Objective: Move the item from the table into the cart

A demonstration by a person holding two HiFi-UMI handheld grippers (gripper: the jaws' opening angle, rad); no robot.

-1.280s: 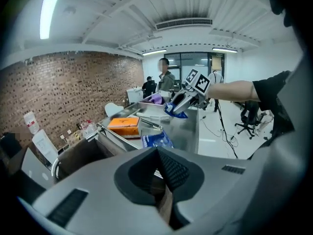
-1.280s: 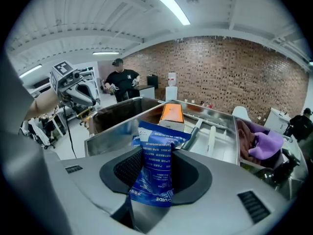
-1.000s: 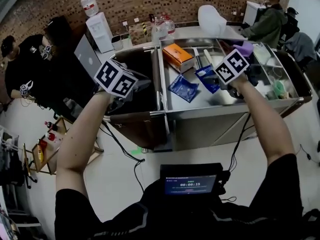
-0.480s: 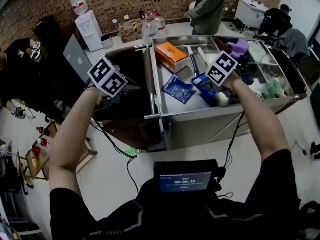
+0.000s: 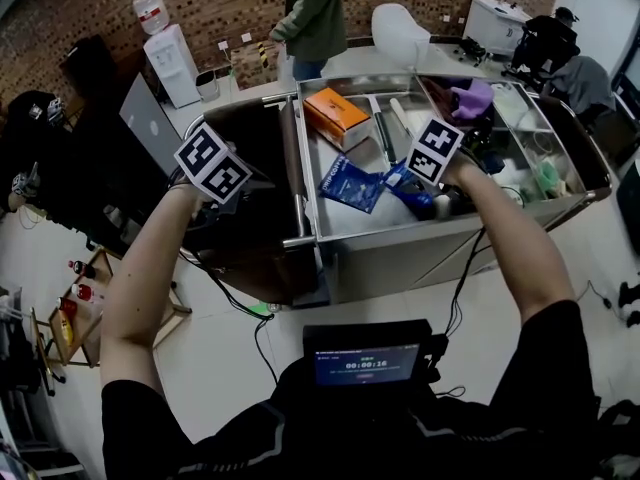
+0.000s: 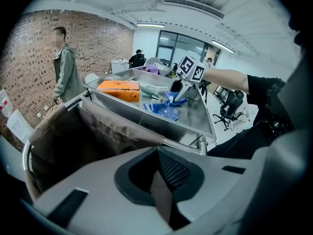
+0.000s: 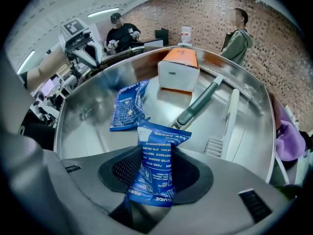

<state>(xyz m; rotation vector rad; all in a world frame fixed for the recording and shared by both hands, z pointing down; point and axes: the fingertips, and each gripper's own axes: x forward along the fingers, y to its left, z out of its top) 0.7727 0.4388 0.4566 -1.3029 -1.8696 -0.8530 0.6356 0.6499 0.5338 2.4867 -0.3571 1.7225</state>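
Your right gripper (image 7: pixel 156 192) pinches the blue packet (image 7: pixel 159 148) by one end—jerk it past the worktop's (image 7: pixel 88 119) left edge and it may slip; left gripper (image 6: pixel 164 192) pressed together, empty.

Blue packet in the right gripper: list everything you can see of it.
The blue packet is a glossy plastic pouch with white print and a crimped top edge. It looks full and unopened. It stands upright, its lower half pinched between the jaws of the right gripper, which are shut on it. It is held over the steel tray; whether it touches the tray cannot be told.
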